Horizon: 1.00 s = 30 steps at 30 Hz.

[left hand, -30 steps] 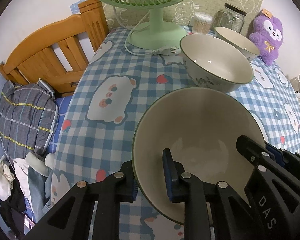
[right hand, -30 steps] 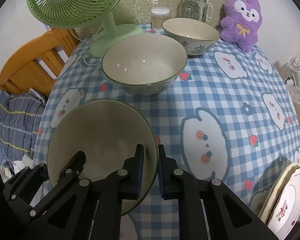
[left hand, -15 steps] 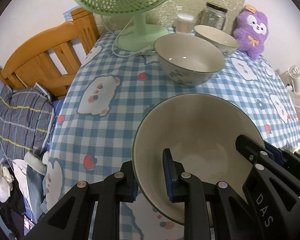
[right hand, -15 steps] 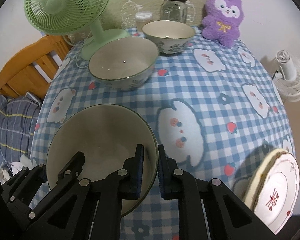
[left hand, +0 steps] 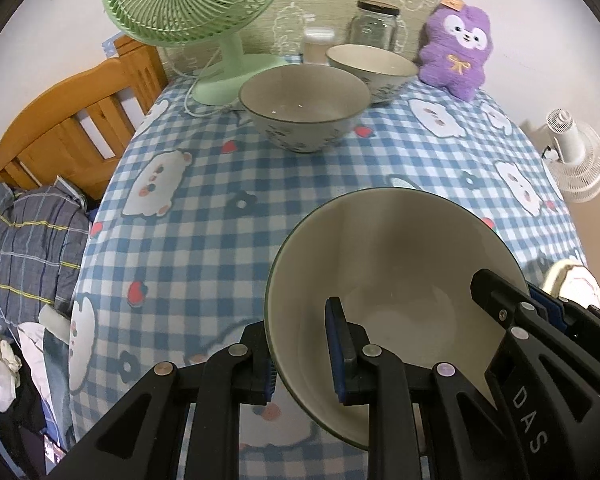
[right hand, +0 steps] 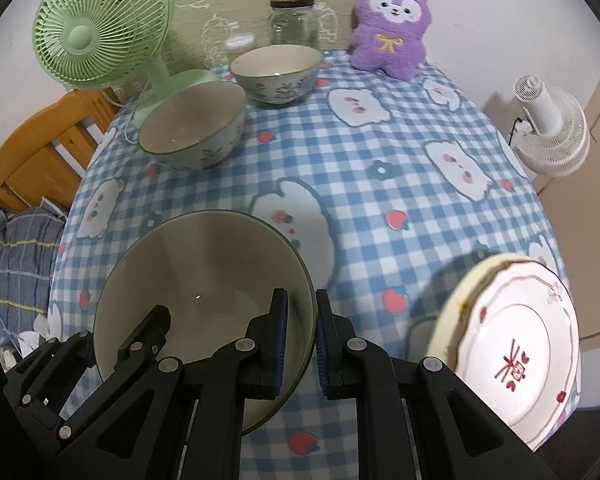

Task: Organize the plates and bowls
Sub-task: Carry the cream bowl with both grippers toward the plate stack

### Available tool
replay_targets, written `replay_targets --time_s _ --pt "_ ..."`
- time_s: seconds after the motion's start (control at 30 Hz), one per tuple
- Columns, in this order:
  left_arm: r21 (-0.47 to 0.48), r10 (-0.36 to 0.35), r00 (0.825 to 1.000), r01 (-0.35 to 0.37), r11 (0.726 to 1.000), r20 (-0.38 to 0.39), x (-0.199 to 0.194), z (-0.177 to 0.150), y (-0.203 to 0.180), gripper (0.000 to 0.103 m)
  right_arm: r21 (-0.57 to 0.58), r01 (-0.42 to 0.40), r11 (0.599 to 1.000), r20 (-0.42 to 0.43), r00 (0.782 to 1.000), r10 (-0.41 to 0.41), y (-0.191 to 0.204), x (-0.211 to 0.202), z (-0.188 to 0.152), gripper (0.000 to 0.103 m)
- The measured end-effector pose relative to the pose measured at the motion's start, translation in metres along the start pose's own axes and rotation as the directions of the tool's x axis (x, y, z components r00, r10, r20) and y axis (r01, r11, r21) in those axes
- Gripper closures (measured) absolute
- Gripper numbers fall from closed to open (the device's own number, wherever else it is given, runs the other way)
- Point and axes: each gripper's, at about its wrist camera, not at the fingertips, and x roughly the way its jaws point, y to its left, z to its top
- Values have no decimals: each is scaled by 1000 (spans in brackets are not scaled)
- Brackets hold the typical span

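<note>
Both grippers hold one large cream bowl with a dark green rim [left hand: 392,256] [right hand: 204,268] above the checked tablecloth. My left gripper [left hand: 300,344] is shut on its near left rim. My right gripper [right hand: 300,332] is shut on its near right rim. A second large floral bowl [left hand: 304,108] [right hand: 194,130] stands on the table by the fan. A smaller floral bowl [left hand: 370,68] [right hand: 276,70] stands behind it. A stack of white plates [right hand: 512,344] [left hand: 576,284] sits at the near right table edge.
A green desk fan [left hand: 198,8] [right hand: 100,32] with its cord stands at the back left. A glass jar [right hand: 294,18], a small white container [right hand: 240,44] and a purple plush toy [right hand: 392,20] line the back. A wooden bed frame [left hand: 72,120] lies left, a white floor fan [right hand: 552,128] right.
Both grippers have carried the held bowl back and to the right, away from the other two bowls and nearer the plates. The grip on the rim is unchanged.
</note>
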Motion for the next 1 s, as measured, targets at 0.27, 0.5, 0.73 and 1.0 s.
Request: replay_targets --time_s 0.27,0.5,0.73,1.0 --pt "24 -5 1000 5 1000 -5 -4 -15 -22 84 25 6 1000 -3 1000 -6 -22 -6 -16 87" --pt "36 -1 1000 2 999 -11 -7 -29 -37 84 41 2 999 -15 1000 -2 -37 -6 -31 87" --pt "49 9 999 -7 999 -40 -6 -44 -45 84 34 -1 999 -41 999 2 -46 -3 -47 87" --pt "68 9 998 -5 998 -67 -8 -61 -48 84 7 11 1000 -64 998 -10 -46 -5 -62 87"
